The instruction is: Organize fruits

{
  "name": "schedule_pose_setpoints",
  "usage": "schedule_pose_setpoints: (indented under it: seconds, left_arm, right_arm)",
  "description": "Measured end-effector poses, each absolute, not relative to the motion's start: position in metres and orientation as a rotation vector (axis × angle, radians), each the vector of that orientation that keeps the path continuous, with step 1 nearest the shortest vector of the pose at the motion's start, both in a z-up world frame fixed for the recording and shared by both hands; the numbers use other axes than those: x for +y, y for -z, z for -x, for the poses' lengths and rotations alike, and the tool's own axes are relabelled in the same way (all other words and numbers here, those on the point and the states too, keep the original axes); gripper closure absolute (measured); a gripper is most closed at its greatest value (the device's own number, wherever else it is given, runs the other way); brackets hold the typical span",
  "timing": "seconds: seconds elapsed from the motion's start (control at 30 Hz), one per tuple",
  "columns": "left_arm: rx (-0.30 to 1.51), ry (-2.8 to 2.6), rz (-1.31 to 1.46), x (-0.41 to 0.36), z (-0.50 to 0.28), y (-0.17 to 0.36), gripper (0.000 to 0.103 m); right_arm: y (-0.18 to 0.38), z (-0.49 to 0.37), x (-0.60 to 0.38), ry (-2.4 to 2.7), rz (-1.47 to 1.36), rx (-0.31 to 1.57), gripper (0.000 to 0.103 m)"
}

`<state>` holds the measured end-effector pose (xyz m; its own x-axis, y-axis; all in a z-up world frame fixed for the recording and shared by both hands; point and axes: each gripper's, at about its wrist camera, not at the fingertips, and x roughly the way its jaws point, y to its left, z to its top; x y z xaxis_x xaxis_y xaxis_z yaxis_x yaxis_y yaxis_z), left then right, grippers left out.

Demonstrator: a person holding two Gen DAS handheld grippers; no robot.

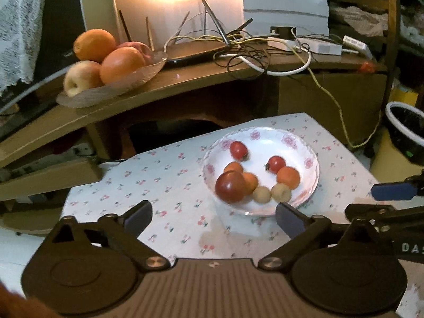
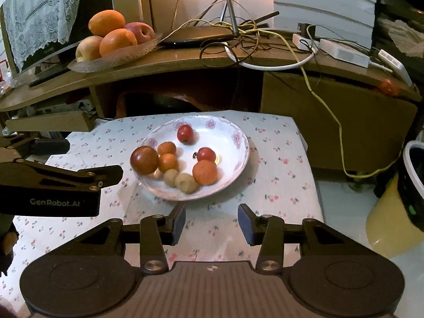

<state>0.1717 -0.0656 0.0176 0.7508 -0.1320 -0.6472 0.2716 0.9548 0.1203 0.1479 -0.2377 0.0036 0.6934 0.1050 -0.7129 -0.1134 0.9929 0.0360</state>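
Observation:
A white floral plate [image 1: 296, 143] [image 2: 228, 129] on the flowered tablecloth holds several small fruits: a large dark red one [image 1: 230, 187] [image 2: 144, 159], two small red ones [image 1: 238, 150] [image 2: 185, 133], small oranges [image 1: 288, 177] [image 2: 204, 172] and two tan round ones [image 1: 282, 192] [image 2: 186, 182]. My left gripper [image 1: 214, 218] is open and empty, just short of the plate's near rim. My right gripper [image 2: 212, 220] is open and empty, in front of the plate. A glass dish [image 1: 124, 84] [image 2: 111, 59] of oranges and apples sits on the wooden shelf behind.
The shelf [image 1: 201, 79] [image 2: 185, 58] carries tangled cables, a dark router [image 2: 201, 35] and white adapters. A white-rimmed black bin [image 1: 405, 132] [image 2: 413, 185] stands at right. The left gripper [image 2: 92, 177] shows at left in the right wrist view, the right gripper's fingers [image 1: 392, 191] at right in the left wrist view.

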Motion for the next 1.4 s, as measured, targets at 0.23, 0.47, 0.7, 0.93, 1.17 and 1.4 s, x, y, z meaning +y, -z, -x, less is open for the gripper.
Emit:
schedule_pose_setpoints:
  seconds: [0.23,0.47,0.7,0.93,1.17,1.4]
  left_arm:
    - [0.667,0.201,-0.237,-0.061,-0.137,-0.020,0.000]
    - [0.681,0.185,-0.215,-0.052,-0.110,-0.019,0.000]
    - [0.682,0.184,-0.224,-0.046,-0.083,-0.016,0.000]
    - [0.699,0.182,-0.222,-0.039,-0.064,-0.013,0.000]
    - [0.706,0.185,-0.224,-0.036,-0.051,-0.011,0.000]
    - [0.712,0.179,-0.224,-0.035,-0.041,-0.008,0.000]
  right_arm:
    - [-0.010,-0.118,-0.228,-0.134,0.016,0.766,0.058]
    - [-0.016,-0.090,-0.223,-0.139,0.004,0.747,0.058]
    - [-0.013,-0.067,-0.212,-0.146,0.020,0.754,0.057]
    - [-0.007,-0.050,-0.204,-0.149,0.031,0.772,0.057]
    - [-0.006,-0.036,-0.194,-0.157,0.047,0.773,0.057]
    - [-0.006,-0.027,-0.191,-0.159,0.045,0.775,0.056]
